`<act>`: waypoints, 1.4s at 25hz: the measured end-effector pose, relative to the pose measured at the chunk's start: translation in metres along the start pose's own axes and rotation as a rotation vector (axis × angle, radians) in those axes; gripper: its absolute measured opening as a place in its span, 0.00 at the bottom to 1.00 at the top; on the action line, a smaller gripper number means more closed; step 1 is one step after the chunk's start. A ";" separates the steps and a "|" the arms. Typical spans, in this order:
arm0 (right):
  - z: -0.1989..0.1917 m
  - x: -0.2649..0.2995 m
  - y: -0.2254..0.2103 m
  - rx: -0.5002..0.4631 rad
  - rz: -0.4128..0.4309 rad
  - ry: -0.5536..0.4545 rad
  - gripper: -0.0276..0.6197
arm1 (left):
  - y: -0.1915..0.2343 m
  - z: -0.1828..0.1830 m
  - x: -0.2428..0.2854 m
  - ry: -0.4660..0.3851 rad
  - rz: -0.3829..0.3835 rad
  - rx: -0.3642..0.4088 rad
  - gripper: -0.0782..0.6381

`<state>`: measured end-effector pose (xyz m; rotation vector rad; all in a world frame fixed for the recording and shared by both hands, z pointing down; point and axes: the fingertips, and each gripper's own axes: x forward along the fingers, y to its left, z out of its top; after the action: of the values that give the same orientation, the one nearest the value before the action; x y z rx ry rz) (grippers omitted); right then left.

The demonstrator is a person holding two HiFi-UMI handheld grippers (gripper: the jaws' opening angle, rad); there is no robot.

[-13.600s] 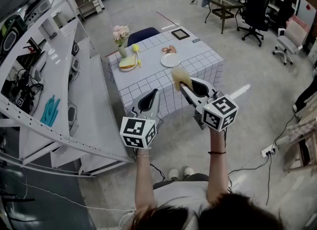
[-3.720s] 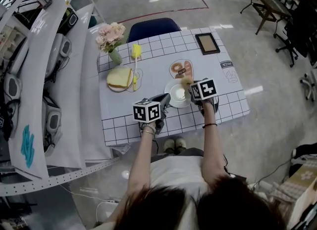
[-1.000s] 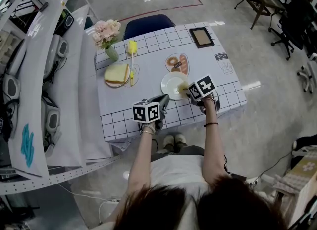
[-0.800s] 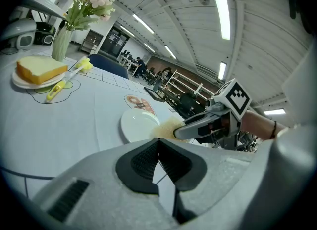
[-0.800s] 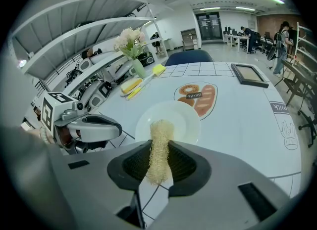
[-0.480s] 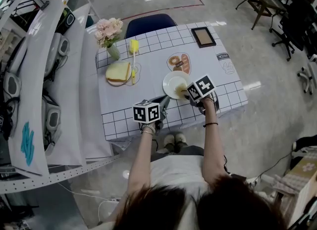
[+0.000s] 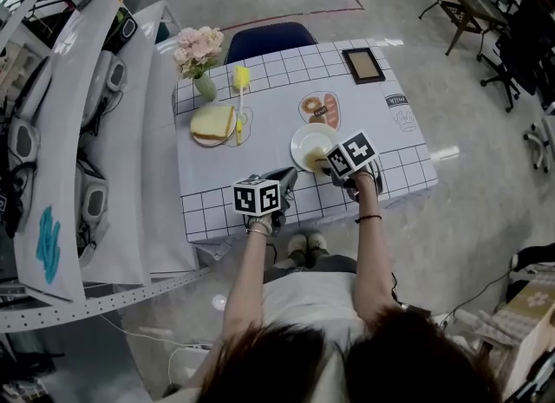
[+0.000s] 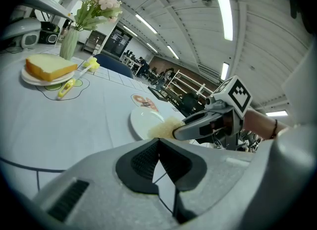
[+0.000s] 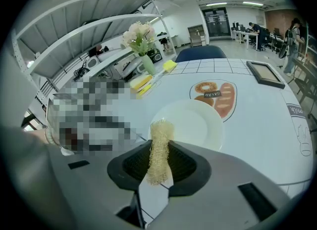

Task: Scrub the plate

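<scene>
Plate still meets scrubber pinched in right gripper jaws; left gripper jaws closed.

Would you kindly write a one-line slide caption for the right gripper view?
The right gripper clamps a tan fibrous scrubber at the near edge of a white plate.

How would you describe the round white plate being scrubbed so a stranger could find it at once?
Find the table with the white grid-patterned cloth. The round white plate lies near the person's edge, beside the printed bread picture. Unlike the plate bearing a pale yellow bread slice, it is empty, and the right gripper holds a straw-coloured fibre scrubber at its rim.
</scene>
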<state>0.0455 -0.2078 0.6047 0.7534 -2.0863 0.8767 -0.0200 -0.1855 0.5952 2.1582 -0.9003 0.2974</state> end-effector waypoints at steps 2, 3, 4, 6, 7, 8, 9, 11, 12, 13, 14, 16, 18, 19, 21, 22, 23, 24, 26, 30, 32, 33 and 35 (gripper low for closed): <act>0.001 0.003 0.002 -0.006 0.008 0.001 0.17 | 0.003 0.000 -0.002 -0.002 0.004 -0.002 0.12; 0.002 0.004 0.004 -0.009 0.012 0.001 0.17 | 0.004 0.000 -0.002 -0.003 0.006 -0.003 0.12; 0.003 0.005 0.005 -0.012 0.016 0.001 0.17 | 0.005 0.000 -0.003 -0.004 0.008 -0.004 0.12; 0.005 0.007 0.007 -0.016 0.024 0.001 0.17 | 0.007 0.000 -0.005 -0.006 0.012 -0.006 0.12; 0.006 0.009 0.008 -0.019 0.029 0.001 0.17 | 0.008 0.000 -0.006 -0.007 0.015 -0.007 0.12; 0.007 0.010 0.010 -0.022 0.033 0.001 0.17 | 0.009 0.000 -0.007 -0.009 0.018 -0.009 0.12; 0.008 0.011 0.011 -0.025 0.037 0.001 0.17 | 0.011 0.001 -0.008 -0.011 0.021 -0.010 0.12; 0.010 0.013 0.013 -0.031 0.046 0.000 0.17 | 0.013 0.002 -0.010 -0.016 0.026 -0.013 0.12; 0.011 0.014 0.014 -0.034 0.050 -0.001 0.17 | 0.014 0.002 -0.010 -0.017 0.028 -0.013 0.12; 0.012 0.015 0.015 -0.036 0.054 -0.001 0.17 | 0.014 0.003 -0.011 -0.018 0.029 -0.013 0.12; 0.013 0.016 0.016 -0.038 0.057 -0.001 0.17 | 0.015 0.003 -0.012 -0.019 0.031 -0.014 0.12; 0.015 0.018 0.017 -0.042 0.062 0.000 0.17 | 0.017 0.005 -0.013 -0.021 0.034 -0.013 0.12; 0.017 0.020 0.018 -0.046 0.066 -0.001 0.17 | 0.019 0.006 -0.014 -0.024 0.038 -0.013 0.12; 0.018 0.021 0.019 -0.047 0.069 -0.001 0.17 | 0.020 0.007 -0.014 -0.026 0.039 -0.012 0.12; 0.020 0.022 0.019 -0.050 0.073 -0.005 0.17 | 0.022 0.008 -0.015 -0.028 0.043 -0.012 0.12; 0.021 0.023 0.019 -0.051 0.074 -0.007 0.17 | 0.022 0.008 -0.015 -0.029 0.044 -0.012 0.12; 0.022 0.023 0.019 -0.052 0.074 -0.010 0.17 | 0.023 0.009 -0.015 -0.030 0.044 -0.012 0.12; 0.023 0.024 0.019 -0.053 0.075 -0.012 0.17 | 0.023 0.010 -0.016 -0.031 0.045 -0.012 0.12; 0.025 0.025 0.019 -0.055 0.074 -0.018 0.17 | 0.024 0.011 -0.016 -0.033 0.045 -0.012 0.12; 0.029 0.028 0.018 -0.055 0.071 -0.034 0.17 | 0.027 0.012 -0.017 -0.036 0.049 -0.011 0.12; 0.031 0.029 0.017 -0.057 0.066 -0.043 0.17 | 0.028 0.013 -0.016 -0.037 0.051 -0.012 0.12; 0.032 0.029 0.016 -0.057 0.064 -0.048 0.17 | 0.028 0.013 -0.016 -0.037 0.051 -0.012 0.12; 0.035 0.030 0.015 -0.056 0.059 -0.058 0.17 | 0.029 0.014 -0.016 -0.035 0.053 -0.011 0.12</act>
<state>0.0038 -0.2324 0.6068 0.6986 -2.1853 0.8332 -0.0526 -0.2006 0.5948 2.1377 -0.9780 0.2803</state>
